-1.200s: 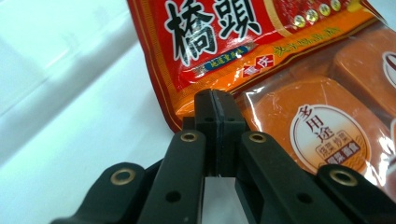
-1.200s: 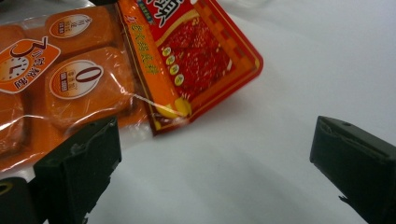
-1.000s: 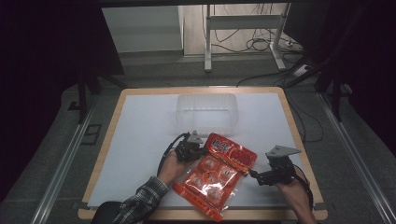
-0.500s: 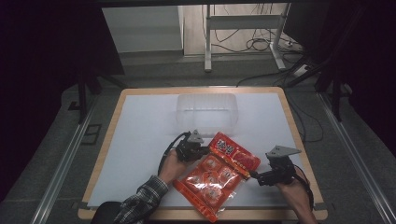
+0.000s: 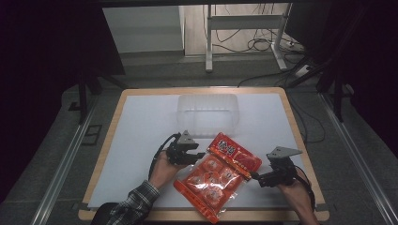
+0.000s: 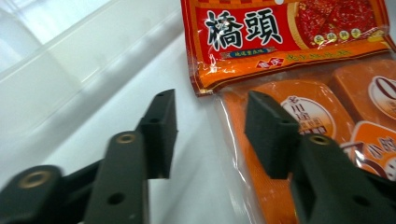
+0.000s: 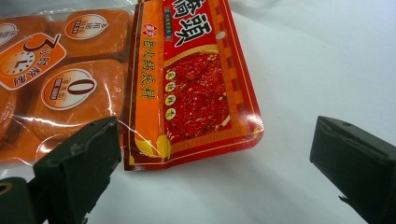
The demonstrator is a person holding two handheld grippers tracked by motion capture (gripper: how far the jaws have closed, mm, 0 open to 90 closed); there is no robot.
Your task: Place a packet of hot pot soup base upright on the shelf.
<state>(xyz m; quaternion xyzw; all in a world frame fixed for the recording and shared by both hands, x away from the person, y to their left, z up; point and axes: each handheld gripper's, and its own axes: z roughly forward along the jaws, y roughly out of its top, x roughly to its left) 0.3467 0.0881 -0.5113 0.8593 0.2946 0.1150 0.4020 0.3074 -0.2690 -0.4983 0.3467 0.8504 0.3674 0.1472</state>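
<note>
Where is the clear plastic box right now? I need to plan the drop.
In the high view the clear box sits at the table's far middle, just beyond the red snack bag.

The high view looks forward and down from above the person's side of the desk [image 5: 141,140], far enough back to take in its whole top and the floor beyond. The left gripper view rides low on the left hand-held gripper [image 6: 210,126], looking along its jaws, very close to the desk surface. The right gripper view does likewise on the right hand-held gripper [image 7: 215,163]. All three views share the red-and-orange snack packet [image 5: 218,171] [image 6: 299,60] [image 7: 187,88], seen from opposite edges by the two gripper views.
</note>
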